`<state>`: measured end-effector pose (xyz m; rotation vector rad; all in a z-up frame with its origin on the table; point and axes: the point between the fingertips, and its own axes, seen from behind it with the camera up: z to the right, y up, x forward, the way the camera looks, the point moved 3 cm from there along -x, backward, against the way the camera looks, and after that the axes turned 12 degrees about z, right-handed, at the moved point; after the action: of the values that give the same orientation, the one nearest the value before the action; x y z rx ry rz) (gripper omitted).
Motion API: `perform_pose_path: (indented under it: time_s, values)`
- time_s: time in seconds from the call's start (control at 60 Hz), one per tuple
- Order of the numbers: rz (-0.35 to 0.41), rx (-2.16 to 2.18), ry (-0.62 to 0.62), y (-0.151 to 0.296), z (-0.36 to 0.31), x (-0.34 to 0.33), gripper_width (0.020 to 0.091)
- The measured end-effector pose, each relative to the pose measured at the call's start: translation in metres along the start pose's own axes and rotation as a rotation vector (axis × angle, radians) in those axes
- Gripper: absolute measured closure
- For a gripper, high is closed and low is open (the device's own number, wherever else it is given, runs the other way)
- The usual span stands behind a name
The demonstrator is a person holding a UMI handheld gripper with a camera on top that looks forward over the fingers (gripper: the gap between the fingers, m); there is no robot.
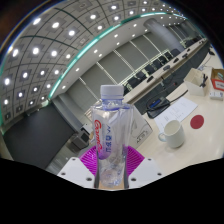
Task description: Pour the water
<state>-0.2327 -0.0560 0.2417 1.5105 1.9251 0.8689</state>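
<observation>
Your claw [112, 160] is clamped on a clear plastic water bottle [110, 135]. Both magenta pads [93, 157] press against the bottle's lower body, one on each side, so no gap shows between pad and plastic. The bottle stands upright between the fingers and is raised clear of the bench [165, 115]. It has a white cap [111, 91], which is on, and a label with red and blue print across its middle.

Beyond the bottle and to its right, the white bench carries a white mug [171, 133] near the bench's near edge, its handle turned toward the bottle. Just past the mug lies a round red disc [196, 121]. Farther back on the bench are a dark flat object [157, 103] and a small cluster of items near its far edge that are too small to identify.

Behind the bench, rows of long desks [130, 65] run away from you across the room. Above them is a dark ceiling studded with round lights [40, 45], edged by a curved green light strip [85, 50].
</observation>
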Motion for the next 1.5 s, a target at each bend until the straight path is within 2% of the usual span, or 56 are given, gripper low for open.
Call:
perform_pose_path:
  time_s: [0.333, 0.55, 0.767, 0.9, 1.017, 1.1, 1.3, 1.4, 1.5]
  values:
    - [-0.019, 1.057, -0.045, 0.027, 0.046, 0.095, 0.0775]
    - [-0.044, 1.358, -0.064, 0.014, 0.067, 0.132, 0.0777]
    - [-0.086, 1.463, -0.102, 0.005, 0.081, 0.133, 0.0774]
    - [-0.124, 1.357, -0.092, 0.007, 0.077, 0.132, 0.0777]
    - [-0.132, 1.173, -0.033, 0.034, 0.063, 0.130, 0.0775]
    - [-0.110, 1.000, 0.024, 0.070, 0.056, 0.126, 0.0774]
    - [0.032, 0.449, 0.098, 0.161, 0.065, 0.127, 0.0774]
    - [0.109, 0.183, 0.086, 0.211, 0.090, 0.117, 0.0771]
    - [0.154, -0.059, 0.049, 0.240, 0.124, 0.111, 0.0772]
